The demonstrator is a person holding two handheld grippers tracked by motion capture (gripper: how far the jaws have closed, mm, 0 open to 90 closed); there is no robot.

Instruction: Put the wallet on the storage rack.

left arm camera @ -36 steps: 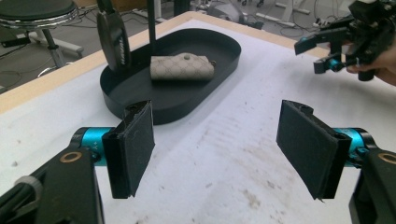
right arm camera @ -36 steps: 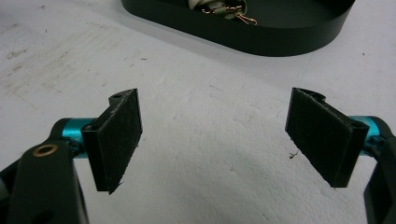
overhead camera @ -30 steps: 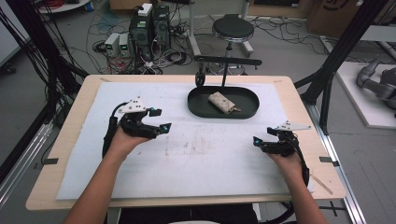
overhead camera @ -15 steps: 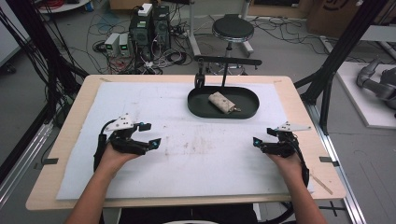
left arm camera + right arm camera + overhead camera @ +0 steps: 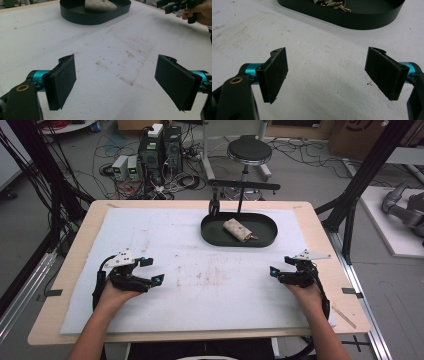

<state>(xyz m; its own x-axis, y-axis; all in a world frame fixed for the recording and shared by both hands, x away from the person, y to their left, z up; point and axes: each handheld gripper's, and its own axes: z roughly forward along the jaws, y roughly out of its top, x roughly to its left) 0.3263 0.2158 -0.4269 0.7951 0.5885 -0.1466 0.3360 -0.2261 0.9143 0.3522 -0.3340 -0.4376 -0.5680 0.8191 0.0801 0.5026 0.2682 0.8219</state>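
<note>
Both grippers, left and right, sit wide open and empty, well apart on the white mat. Black tray near far edge. No readable writing.

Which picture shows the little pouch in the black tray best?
The high view: the whole quilted beige pouch lies in the black tray, seen end to end. The left gripper view shows just its near part, cut by the frame's top edge. The right gripper view catches a scrap with its gold clasp.
</note>
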